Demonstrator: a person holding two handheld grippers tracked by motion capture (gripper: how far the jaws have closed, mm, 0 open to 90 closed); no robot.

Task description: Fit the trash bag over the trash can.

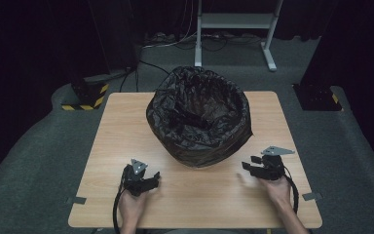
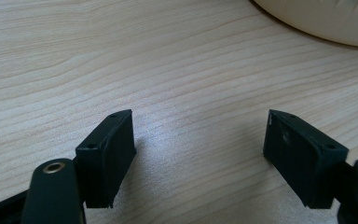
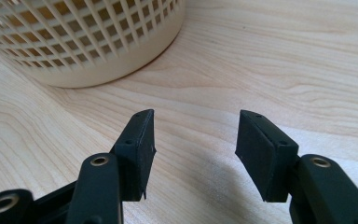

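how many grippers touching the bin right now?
0. Left gripper rests on the table near-left of the bin; right gripper near-right. Both open, apart from it.

left gripper point(image 1: 152, 179) and right gripper point(image 1: 247, 163) rest low, jaws spread wide, empty.

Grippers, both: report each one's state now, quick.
Left gripper: open, holding nothing, over the light wooden table.
Right gripper: open, holding nothing, near the cream lattice plastic basket.

Bare table point(image 1: 195, 195) before lined basket point(image 1: 199, 117)
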